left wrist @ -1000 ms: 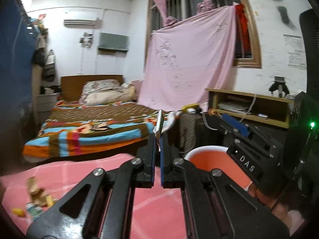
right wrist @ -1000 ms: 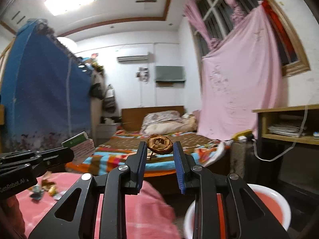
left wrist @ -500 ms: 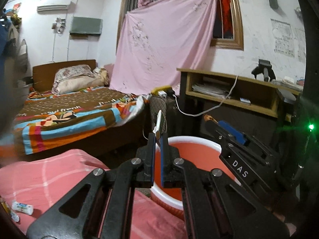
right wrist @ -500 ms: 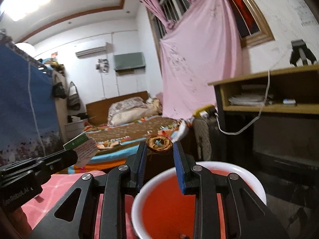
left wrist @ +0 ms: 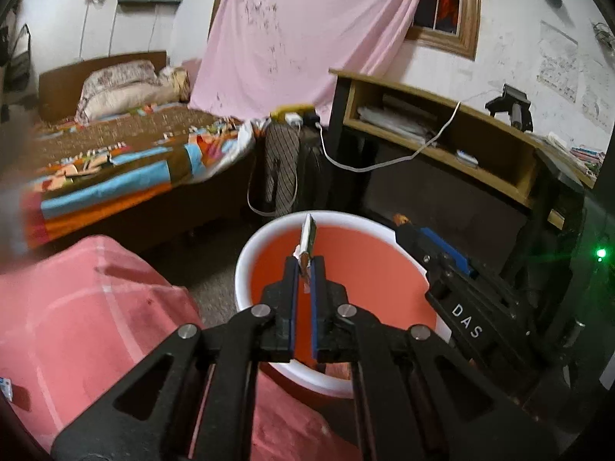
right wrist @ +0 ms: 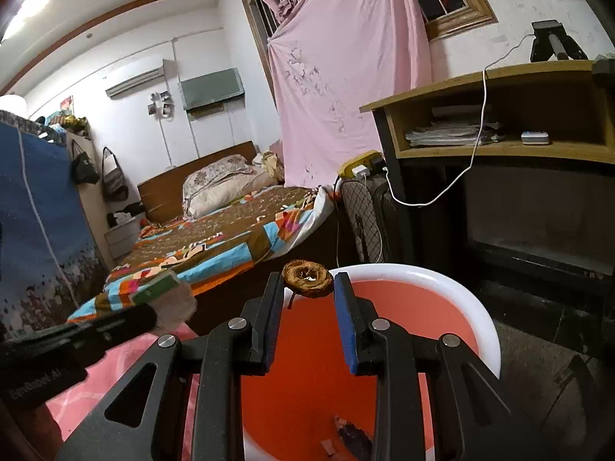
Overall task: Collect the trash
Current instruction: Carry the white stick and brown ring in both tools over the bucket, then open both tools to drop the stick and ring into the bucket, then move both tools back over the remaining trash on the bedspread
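A red bucket with a white rim point(left wrist: 265, 236) stands on the floor beside the pink-covered table point(left wrist: 77, 307). My left gripper point(left wrist: 303, 265) is shut on a thin green-and-white wrapper point(left wrist: 307, 236), held edge-on above the bucket's mouth. My right gripper point(right wrist: 307, 286) is shut on a brown dried ring of fruit scrap point(right wrist: 307, 278), held over the far rim of the bucket point(right wrist: 465, 299). A few scraps point(right wrist: 351, 434) lie at the bucket's bottom. Each gripper shows in the other's view: the right gripper point(left wrist: 403, 226) on the right, the left gripper point(right wrist: 152, 313) on the left with its wrapper point(right wrist: 161, 288).
A bed point(left wrist: 127, 165) with a striped blanket stands behind the table. A dark desk with a wooden shelf point(left wrist: 442, 142) and a hanging white cable point(left wrist: 384, 163) is right of the bucket. A patterned bag point(left wrist: 280, 169) leans between them. A small wrapper point(left wrist: 5, 388) lies at the table's left edge.
Both grippers have swung right and tipped downward, from above the pink table to over the bucket. Each keeps hold of its piece of trash.
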### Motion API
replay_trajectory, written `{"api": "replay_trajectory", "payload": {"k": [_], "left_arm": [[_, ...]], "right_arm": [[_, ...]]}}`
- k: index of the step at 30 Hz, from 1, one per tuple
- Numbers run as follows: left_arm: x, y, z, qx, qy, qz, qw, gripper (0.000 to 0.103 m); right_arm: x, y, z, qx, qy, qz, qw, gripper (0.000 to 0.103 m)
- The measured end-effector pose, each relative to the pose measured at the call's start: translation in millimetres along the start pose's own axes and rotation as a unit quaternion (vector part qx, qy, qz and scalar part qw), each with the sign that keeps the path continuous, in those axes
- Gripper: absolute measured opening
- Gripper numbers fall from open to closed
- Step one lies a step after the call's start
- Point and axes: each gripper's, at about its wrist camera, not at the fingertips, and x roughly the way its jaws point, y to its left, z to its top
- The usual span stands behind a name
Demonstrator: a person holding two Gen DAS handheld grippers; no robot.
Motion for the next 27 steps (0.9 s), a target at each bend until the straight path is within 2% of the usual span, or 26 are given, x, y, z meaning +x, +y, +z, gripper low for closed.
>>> {"api": "replay_trajectory", "payload": {"k": [7,9,13,18,22,25,27], "left_arm": [[14.8,0.8,-1.0,-0.02,0.037,-0.007,0.9991,0.0],[17.3,2.8,-1.3,-0.029,0.042,-0.007,0.9987,0.006],[18.3,5.3,-1.7,-0.039,0.046,-0.005,0.9981,0.01],[15.6,9.4,-2.5,-0.048,0.047,0.001,0.9977,0.015],[6.7,15.5,-2.2,-0.06,0.038,0.013,0.9974,0.018],[-4.7,21.9,-2.5,-0.071,0.025,0.03,0.9967,0.025],[-15.9,27.0,-3.5,-0.076,0.011,0.048,0.9959,0.034]], "right_arm": [[6.2,-4.3,-0.6,0.006,0.022,-0.009,1.0,0.026],[7.6,-6.7,-1.5,0.009,0.028,-0.012,0.999,0.026],[6.6,-8.0,-1.4,0.011,0.029,-0.015,0.999,0.028],[5.7,-8.1,-1.2,0.011,0.028,-0.016,0.999,0.032],[3.2,-5.2,-0.4,0.008,0.022,-0.017,1.0,0.04],[-2.2,0.2,1.5,0.003,0.008,-0.015,1.0,0.047],[-7.4,5.2,3.6,-0.001,-0.004,-0.013,1.0,0.049]]}}
